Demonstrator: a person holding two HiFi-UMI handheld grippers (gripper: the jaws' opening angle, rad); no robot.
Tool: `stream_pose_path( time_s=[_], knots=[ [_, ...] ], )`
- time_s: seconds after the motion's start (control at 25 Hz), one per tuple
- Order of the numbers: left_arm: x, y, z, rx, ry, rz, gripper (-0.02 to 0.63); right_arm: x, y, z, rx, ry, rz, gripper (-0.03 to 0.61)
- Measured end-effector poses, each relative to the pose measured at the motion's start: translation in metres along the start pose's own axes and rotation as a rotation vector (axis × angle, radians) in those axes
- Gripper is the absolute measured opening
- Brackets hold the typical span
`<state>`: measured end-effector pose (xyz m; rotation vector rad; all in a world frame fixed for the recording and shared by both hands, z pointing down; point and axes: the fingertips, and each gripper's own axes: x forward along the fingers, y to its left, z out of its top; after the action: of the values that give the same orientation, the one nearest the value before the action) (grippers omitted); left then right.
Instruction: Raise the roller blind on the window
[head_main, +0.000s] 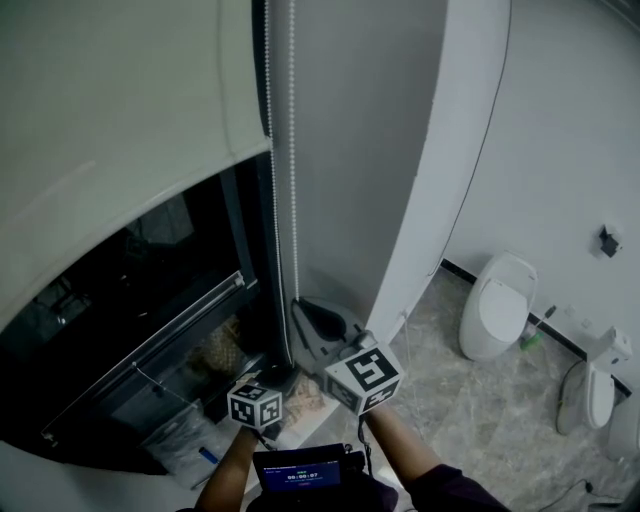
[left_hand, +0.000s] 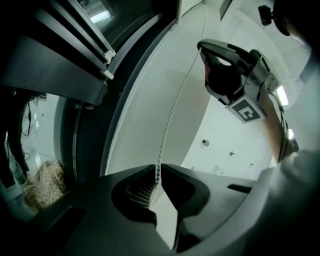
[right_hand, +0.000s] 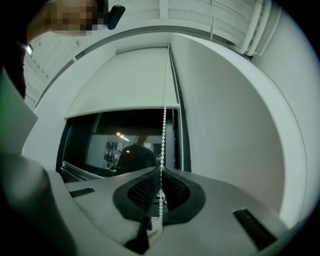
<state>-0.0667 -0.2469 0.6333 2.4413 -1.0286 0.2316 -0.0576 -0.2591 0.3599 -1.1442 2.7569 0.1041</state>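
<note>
Wall (head_main: 360, 150), grey and plain, fills the middle of the head view, right of the window (head_main: 130, 330). Blind (head_main: 110, 90) covers the window's upper part; in the right gripper view its bottom edge (right_hand: 125, 107) hangs above bare dark glass (right_hand: 125, 145). Marble floor (head_main: 480, 420) lies to the right, with a white fixture (head_main: 495, 305) against the far wall.

The right gripper (head_main: 300, 305) is raised above the left gripper (head_main: 278, 378), both beside the window's right frame. Each has its jaws pinched together on the chain (head_main: 292, 150): the right gripper view shows the beads clamped at the tips (right_hand: 161, 172), and the left gripper view shows the same (left_hand: 158, 172). From the left jaws the chain (left_hand: 175, 110) runs up to the right gripper (left_hand: 202, 50). A second strand (right_hand: 181, 140) hangs free just beside it.
</note>
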Motion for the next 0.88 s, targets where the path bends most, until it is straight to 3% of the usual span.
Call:
stream_pose_path(
  time_s=[0.2,0.4,0.6,0.88],
  knots=[
    [-0.021,-0.017,0.052,0.065,-0.108,-0.024,0.018,-0.001,-0.004,0.002,-0.025,-0.017,-0.015,0.014],
    [-0.052,-0.044,0.126,0.130,-0.277,-0.064,0.018,0.005,-0.008,-0.011,-0.054,0.021,-0.024,0.014],
    [-0.080,-0.071,0.189,0.206,-0.404,-0.084,0.018,0.003,-0.008,-0.071,-0.016,0.131,-0.026,0.014],
    [-0.088,-0.086,0.221,0.296,-0.465,-0.028,0.023,-0.012,0.011,-0.171,0.108,0.312,0.000,0.014]
  ],
)
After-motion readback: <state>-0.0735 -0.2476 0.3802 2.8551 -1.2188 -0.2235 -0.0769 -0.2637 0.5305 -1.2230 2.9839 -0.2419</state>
